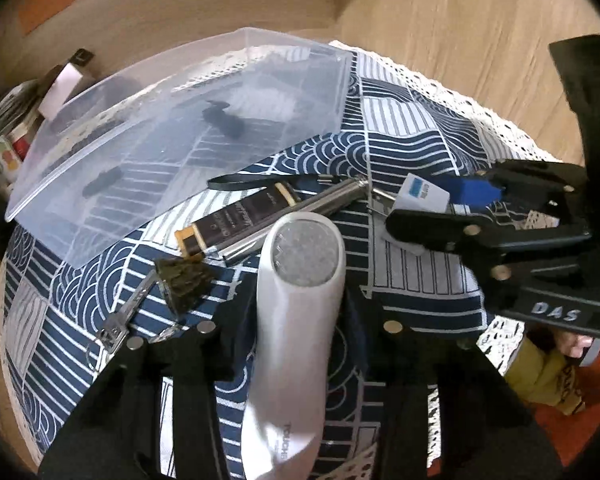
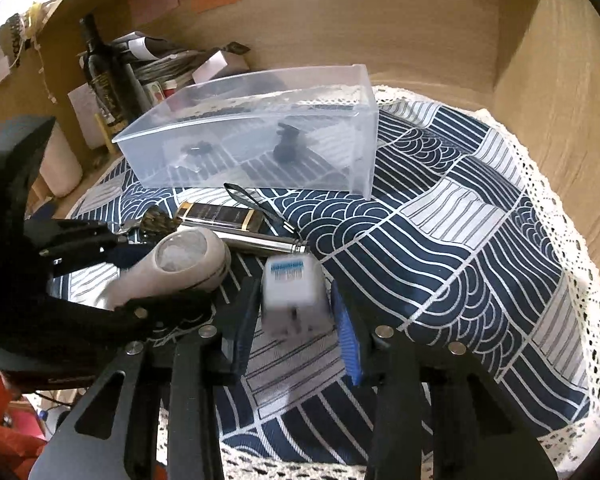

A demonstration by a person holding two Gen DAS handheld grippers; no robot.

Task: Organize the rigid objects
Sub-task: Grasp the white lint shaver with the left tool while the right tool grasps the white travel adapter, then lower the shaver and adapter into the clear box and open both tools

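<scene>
My left gripper [image 1: 296, 320] is shut on a white handheld device [image 1: 300, 312] with a round clear head, also in the right wrist view [image 2: 180, 268]. My right gripper [image 2: 296, 312] holds a white plug adapter [image 2: 294, 292] between its blue pads; it shows in the left wrist view [image 1: 422, 196] too. On the blue patterned cloth [image 2: 440, 248] lie a silver flashlight [image 1: 300, 212], a dark brown lighter [image 1: 236, 220], a key [image 1: 120, 320] and a dark crystal piece [image 1: 184, 280]. A clear plastic box [image 2: 260, 140] behind them holds two small dark items.
A dark bottle [image 2: 108, 76], papers and small boxes stand at the back left against the wooden wall [image 2: 380, 20]. The cloth has a white lace edge [image 2: 560, 200] at the right.
</scene>
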